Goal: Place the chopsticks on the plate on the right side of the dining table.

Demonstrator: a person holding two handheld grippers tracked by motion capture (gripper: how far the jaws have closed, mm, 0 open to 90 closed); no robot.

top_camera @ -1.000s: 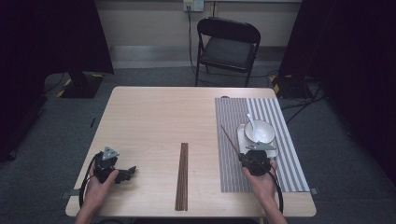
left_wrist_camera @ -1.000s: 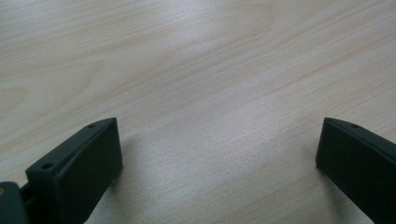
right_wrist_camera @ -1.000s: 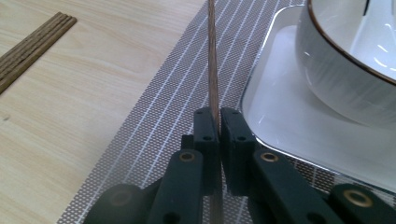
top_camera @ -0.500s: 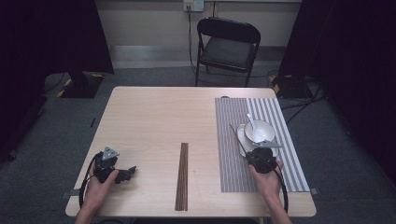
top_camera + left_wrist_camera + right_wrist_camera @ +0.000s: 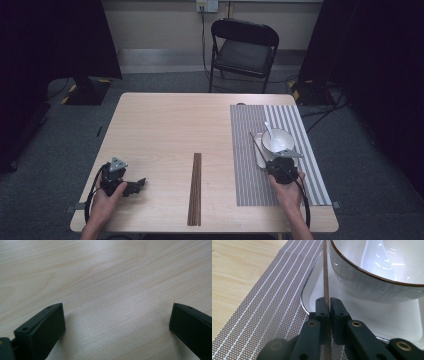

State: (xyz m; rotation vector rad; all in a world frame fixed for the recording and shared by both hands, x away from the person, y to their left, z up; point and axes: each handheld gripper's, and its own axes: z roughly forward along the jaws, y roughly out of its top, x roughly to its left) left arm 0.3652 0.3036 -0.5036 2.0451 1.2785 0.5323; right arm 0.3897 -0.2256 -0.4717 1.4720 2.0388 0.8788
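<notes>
Wood grain of the pale wooden table (image 5: 105, 277) runs bare between the two black jaws of my left gripper (image 5: 117, 325); they stand wide apart with nothing between them; from the high view that left gripper (image 5: 134, 184) rests near the table's front left corner, my left hand (image 5: 106, 196) wrapped behind it. Near the middle of the front edge lies a tight bundle of dark brown wooden chopsticks (image 5: 195, 189), pointing away from me, well apart from both grippers. Further right the grey striped placemat (image 5: 245, 150) covers the right part of the table; on it sits a white square plate with rounded corners (image 5: 372, 315), and on that plate a white round bowl with a dark rim (image 5: 382, 272); a white spoon (image 5: 269, 131) leans inside the bowl. My right gripper (image 5: 329, 305) has its jaws clamped on a single dark brown wooden chopstick (image 5: 325, 272); the stick runs up just beside the bowl's left wall, over the plate's left edge; whether it touches the bowl I cannot tell. My right hand (image 5: 287, 187) holds that gripper at the plate's near edge.
</notes>
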